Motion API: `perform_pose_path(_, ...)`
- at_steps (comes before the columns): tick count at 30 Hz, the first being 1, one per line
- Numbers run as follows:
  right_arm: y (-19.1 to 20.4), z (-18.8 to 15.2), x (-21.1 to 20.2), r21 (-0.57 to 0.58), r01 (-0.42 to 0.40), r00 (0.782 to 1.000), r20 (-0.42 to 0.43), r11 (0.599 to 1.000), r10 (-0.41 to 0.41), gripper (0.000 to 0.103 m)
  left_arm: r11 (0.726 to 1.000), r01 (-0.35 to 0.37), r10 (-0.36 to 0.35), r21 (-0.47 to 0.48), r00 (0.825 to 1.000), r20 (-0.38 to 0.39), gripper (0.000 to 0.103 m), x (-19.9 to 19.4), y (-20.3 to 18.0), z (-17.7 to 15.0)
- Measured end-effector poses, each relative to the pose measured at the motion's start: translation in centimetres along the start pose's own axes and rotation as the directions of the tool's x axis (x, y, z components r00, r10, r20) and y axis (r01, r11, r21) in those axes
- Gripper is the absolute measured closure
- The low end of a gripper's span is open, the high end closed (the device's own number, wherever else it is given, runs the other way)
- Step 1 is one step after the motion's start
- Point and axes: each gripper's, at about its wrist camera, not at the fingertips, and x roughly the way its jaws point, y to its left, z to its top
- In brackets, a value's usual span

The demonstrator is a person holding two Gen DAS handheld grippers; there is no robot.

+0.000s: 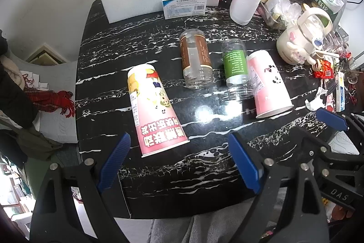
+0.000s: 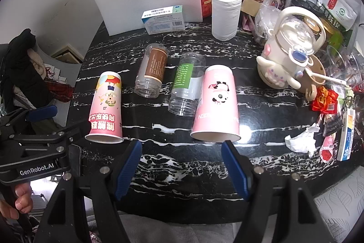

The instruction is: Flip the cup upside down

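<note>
Two pink cups (image 1: 157, 108) (image 2: 216, 106) are stood mouth-down on the black table (image 2: 182, 165), while the left gripper (image 1: 179, 163) and right gripper (image 2: 182, 169) are held wide open nearby, touching nothing.

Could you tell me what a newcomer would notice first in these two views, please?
Four containers line up mid-table, rims toward the cameras: a cartoon paper cup on the left, a brown-label jar, a green-label jar and a pink panda cup on the right; they seem to stand mouth-down. The black marble table is cluttered along its right edge. The left gripper and right gripper hover near, jaws open.
</note>
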Motion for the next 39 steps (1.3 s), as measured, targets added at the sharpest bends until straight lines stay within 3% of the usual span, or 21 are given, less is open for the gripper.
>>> perform_pose_path(28,0.6,-1.7,-1.0,0.004,0.01,1.0,0.016,1.0,-0.01,0.03,1.0,0.005,-0.005,0.013,1.0,0.009,0.016,-0.9,-0.1,-2.3)
perform_pose_path(39,0.5,-2.2,0.6,0.028,-0.004,1.0,-0.02,1.0,0.004,0.031,1.0,-0.01,0.01,0.003,1.0,-0.03,0.016,1.1,0.7,-2.4)
